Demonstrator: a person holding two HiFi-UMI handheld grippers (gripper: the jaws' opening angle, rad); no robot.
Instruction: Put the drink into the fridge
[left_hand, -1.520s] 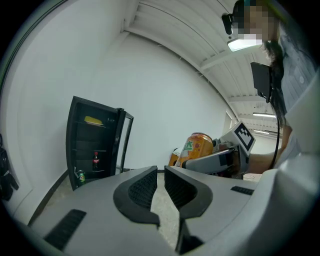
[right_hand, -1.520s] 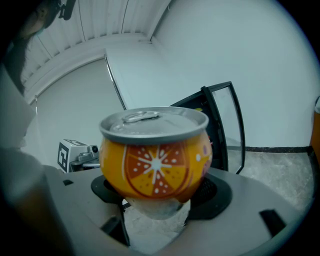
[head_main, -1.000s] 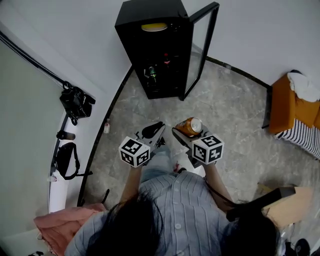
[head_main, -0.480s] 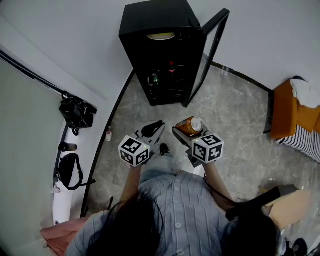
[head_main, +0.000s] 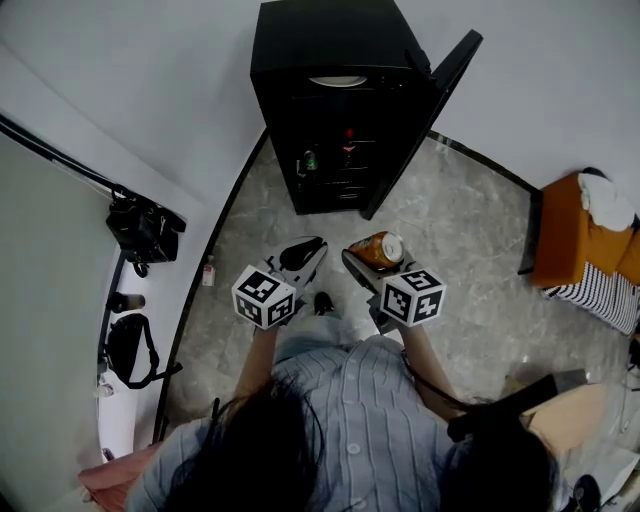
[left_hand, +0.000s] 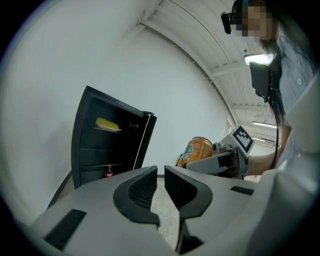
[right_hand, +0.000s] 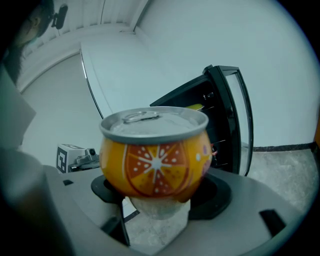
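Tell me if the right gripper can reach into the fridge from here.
Probably not yet: a stretch of floor separates the right gripper, holding the can, from the fridge. The door stands open, so nothing blocks it.

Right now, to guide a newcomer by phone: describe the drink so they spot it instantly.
Find the tall black fridge, door open. Before it, the person's right claw grips a round orange can with a silver top; the left claw beside it is empty.
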